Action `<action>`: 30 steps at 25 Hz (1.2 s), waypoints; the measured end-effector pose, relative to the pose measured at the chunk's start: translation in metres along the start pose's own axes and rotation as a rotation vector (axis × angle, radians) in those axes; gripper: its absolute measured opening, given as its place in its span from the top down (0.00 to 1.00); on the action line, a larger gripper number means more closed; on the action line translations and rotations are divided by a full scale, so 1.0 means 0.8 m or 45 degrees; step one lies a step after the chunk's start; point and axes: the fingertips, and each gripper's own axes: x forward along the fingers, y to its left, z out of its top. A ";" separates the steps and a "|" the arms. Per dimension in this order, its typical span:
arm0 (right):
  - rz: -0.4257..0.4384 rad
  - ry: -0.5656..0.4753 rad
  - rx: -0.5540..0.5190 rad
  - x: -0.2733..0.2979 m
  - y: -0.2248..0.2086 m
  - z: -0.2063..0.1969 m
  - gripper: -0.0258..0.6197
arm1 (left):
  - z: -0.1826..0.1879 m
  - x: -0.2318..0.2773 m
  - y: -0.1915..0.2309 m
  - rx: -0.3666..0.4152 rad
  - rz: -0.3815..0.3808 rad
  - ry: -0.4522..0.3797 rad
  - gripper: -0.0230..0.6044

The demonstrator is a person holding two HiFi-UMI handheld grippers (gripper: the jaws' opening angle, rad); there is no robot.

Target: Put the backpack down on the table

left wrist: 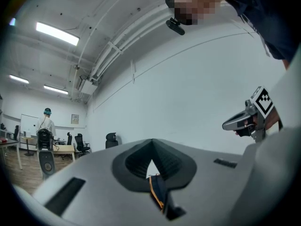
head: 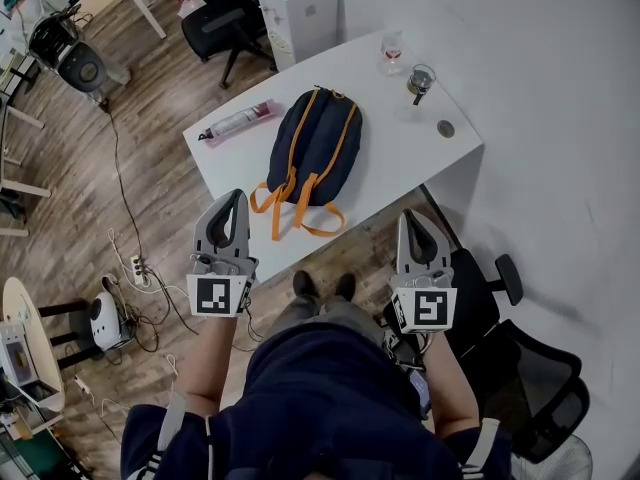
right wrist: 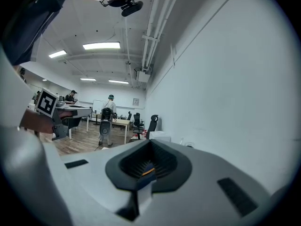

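Head view: backpack (head: 315,148) lying flat on the white table (head: 400,173).
Left gripper (head: 232,200) and right gripper (head: 413,218) are both clenched and empty; the backpack lies ahead of their jaw tips, apart from both.

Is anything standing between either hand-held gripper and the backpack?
Nothing visible does. The backpack lies on the table, its orange straps at the near edge, facing the left hand-held gripper and the right hand-held gripper. The tube sits off to one side.
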 end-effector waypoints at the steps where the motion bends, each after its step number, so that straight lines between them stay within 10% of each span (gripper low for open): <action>1: -0.003 0.004 0.005 -0.001 0.000 -0.002 0.96 | -0.001 -0.002 -0.001 -0.001 0.001 0.004 0.96; 30: -0.034 0.077 -0.054 0.002 -0.010 -0.020 0.96 | -0.017 -0.007 -0.018 -0.024 0.001 0.041 0.96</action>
